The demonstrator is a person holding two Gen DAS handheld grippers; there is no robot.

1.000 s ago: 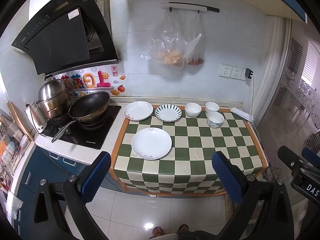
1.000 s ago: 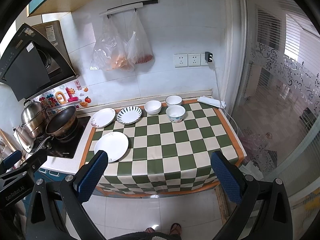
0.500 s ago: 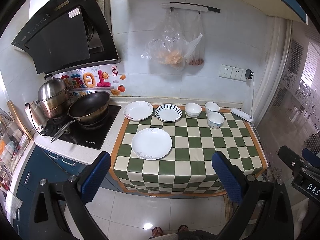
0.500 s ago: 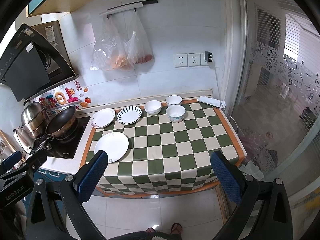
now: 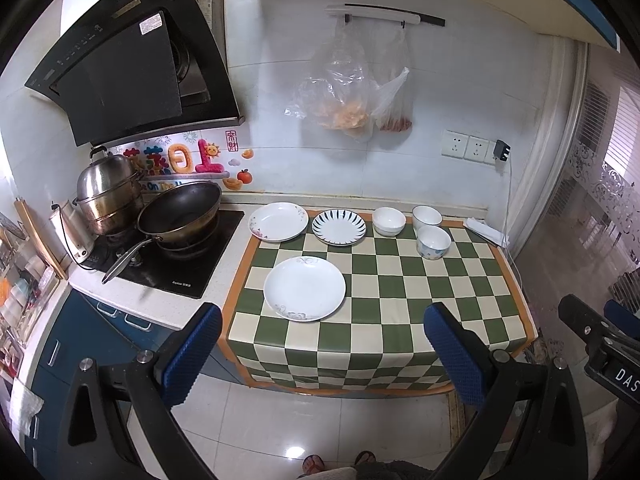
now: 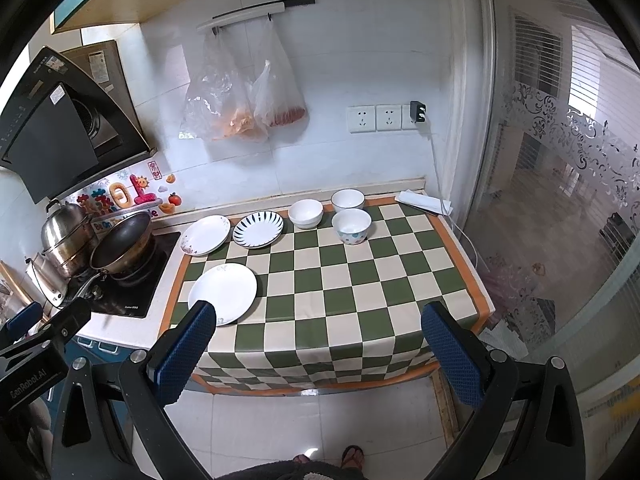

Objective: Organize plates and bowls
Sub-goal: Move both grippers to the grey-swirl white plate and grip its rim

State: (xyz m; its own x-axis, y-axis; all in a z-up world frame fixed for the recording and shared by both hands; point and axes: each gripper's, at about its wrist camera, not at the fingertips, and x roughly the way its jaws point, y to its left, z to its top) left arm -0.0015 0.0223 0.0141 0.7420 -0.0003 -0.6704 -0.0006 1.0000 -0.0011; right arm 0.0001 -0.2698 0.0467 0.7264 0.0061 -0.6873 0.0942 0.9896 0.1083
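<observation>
standing off from the counter, both grippers hang above the floor with nothing between their pads. left gripper (image 5: 323, 354): fingers spread wide, empty. right gripper (image 6: 318, 354): likewise released. the large white plate (image 5: 304, 289) lies flat, ahead of and just above the left fingertips, nearer its left finger (image 5: 192, 354); in the right view the same plate (image 6: 223, 293) sits beyond that gripper's left finger. the left gripper appears nearer, though fisheye distortion makes this uncertain. farther ahead lie the floral plate (image 5: 279, 222), striped plate (image 5: 339, 227) and three bowls (image 5: 433, 242), all apart.
</observation>
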